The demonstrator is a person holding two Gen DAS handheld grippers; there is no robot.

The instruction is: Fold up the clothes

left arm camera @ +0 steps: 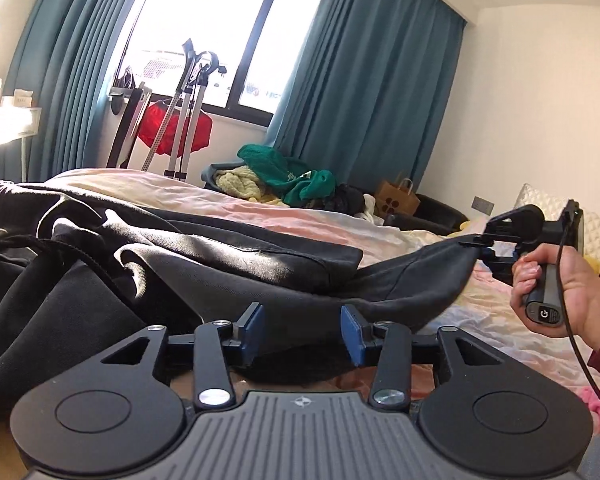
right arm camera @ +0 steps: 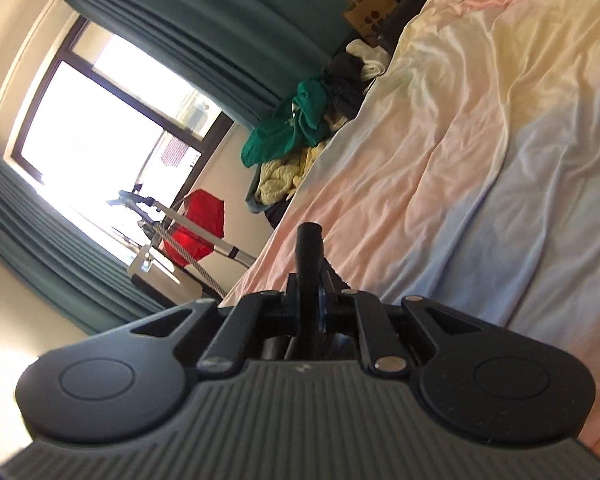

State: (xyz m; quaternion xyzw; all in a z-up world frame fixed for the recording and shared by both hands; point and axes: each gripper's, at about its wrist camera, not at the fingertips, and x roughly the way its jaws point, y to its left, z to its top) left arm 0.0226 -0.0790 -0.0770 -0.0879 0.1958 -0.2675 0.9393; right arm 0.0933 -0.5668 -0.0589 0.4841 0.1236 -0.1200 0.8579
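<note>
A black garment (left arm camera: 188, 256) lies crumpled across the bed in the left wrist view, stretching from the far left to the right. My left gripper (left arm camera: 303, 334) is open, its blue pads on either side of the garment's near edge with a wide gap. At the right, a hand holds my right gripper (left arm camera: 480, 245), shut on a corner of the black garment and lifting it off the bed. In the right wrist view, the right gripper (right arm camera: 310, 300) is tilted sideways and a black fold of the garment (right arm camera: 309, 252) sticks up from between its closed fingers.
The bed (right arm camera: 480, 140) has a rumpled pastel pink, yellow and blue sheet. Beyond it lie a pile of green and yellow clothes (left arm camera: 284, 178), a brown paper bag (left arm camera: 396, 200), a metal stand with a red cloth (left arm camera: 180, 128), teal curtains and a window. A white quilted pillow (left arm camera: 596, 236) sits at the right.
</note>
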